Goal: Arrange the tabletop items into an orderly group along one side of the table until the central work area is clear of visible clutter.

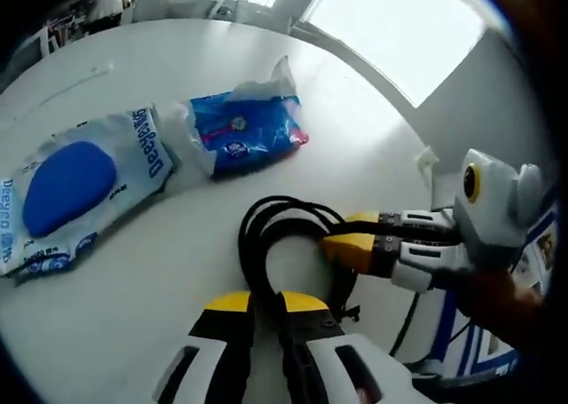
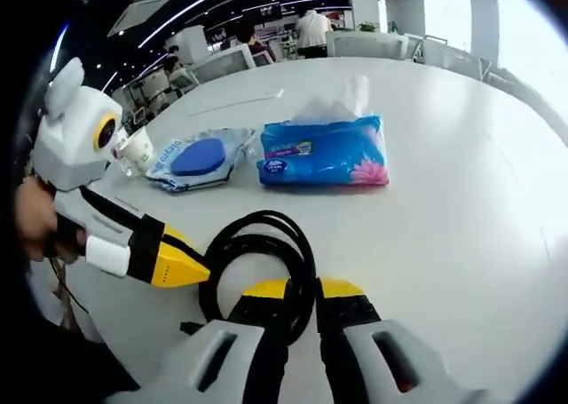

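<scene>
A coiled black cable (image 1: 257, 235) lies on the white table (image 1: 373, 155) right in front of me. My left gripper (image 1: 269, 302) is shut on the near side of the coil, the cable running between its yellow tips. My right gripper (image 1: 351, 235) reaches in from the right and is shut on the coil's other side. In the right gripper view the cable (image 2: 266, 231) passes between the right gripper's (image 2: 303, 289) yellow tips, and the left gripper (image 2: 182, 264) touches the coil from the left. A hand holds that gripper.
A blue tissue pack (image 1: 248, 129) (image 2: 324, 151) lies beyond the coil, a tissue sticking up from it. Beside it lies a wet-wipe pack with a blue lid (image 1: 80, 186) (image 2: 197, 160). A paper cup (image 2: 135, 148) stands near the table edge. Desks and people are far behind.
</scene>
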`<state>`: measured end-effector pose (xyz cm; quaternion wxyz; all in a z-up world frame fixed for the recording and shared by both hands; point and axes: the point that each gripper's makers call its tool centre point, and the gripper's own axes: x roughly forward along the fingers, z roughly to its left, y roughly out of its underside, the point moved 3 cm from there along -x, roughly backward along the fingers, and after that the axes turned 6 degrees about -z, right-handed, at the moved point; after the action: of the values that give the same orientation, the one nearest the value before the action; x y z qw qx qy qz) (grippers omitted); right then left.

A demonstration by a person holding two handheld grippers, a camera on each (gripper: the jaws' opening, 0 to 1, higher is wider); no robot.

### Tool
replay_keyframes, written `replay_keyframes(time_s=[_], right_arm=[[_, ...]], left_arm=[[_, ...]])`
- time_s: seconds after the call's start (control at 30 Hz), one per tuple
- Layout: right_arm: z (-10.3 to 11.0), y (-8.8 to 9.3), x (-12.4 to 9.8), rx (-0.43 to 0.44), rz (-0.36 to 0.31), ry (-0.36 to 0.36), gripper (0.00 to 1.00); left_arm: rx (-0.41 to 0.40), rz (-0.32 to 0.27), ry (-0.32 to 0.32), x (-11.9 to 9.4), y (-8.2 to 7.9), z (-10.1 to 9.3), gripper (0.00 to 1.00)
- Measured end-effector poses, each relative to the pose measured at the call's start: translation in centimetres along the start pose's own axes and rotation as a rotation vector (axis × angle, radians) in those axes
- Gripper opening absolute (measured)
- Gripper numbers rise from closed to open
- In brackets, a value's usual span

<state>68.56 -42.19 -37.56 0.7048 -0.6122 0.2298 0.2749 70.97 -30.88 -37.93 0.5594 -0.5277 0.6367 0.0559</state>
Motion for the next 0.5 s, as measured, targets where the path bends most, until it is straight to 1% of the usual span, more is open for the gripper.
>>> replay_keyframes(time_s=[0.03, 0.07, 0.1, 0.27, 0.4, 0.47, 0.5], right_arm=[[0.2, -0.1, 0.0, 0.014, 0.0, -0.005, 0.01], [0.2, -0.2, -0.1, 0.008, -0.003, -0.007, 0.0], [0.2, -0.4, -0.3, 0.026, -0.013, -0.011, 0.0], [0.9, -1.4, -1.1, 0.029, -0.022, -0.012, 0.0], [1.3, -2.2, -1.1, 0.038, -0.033, -0.012, 0.0], [1.6, -2.9, -1.4, 0.038, -0.033, -0.013, 0.0], [1.7, -3.0, -1.2, 0.038, -0.031, -0.015, 0.0]], left_arm=[[-0.004, -0.002, -0.003, -0.2, 0.0, 0.2, 0.04], [-0.005, -0.012, 0.008, -0.5, -0.1, 0.2, 0.03], [-0.028, -0.007, 0.019, -0.9, 0.0, 0.2, 0.03], [-0.038, -0.035, 0.026, -1.9, -0.1, 0.4, 0.02], [-0.045, -0.07, 0.033, -3.2, -0.6, 0.5, 0.02], [-0.051, -0.076, 0.033, -3.7, -0.8, 0.5, 0.02], [-0.052, -0.082, 0.034, -4.0, -0.9, 0.6, 0.02]])
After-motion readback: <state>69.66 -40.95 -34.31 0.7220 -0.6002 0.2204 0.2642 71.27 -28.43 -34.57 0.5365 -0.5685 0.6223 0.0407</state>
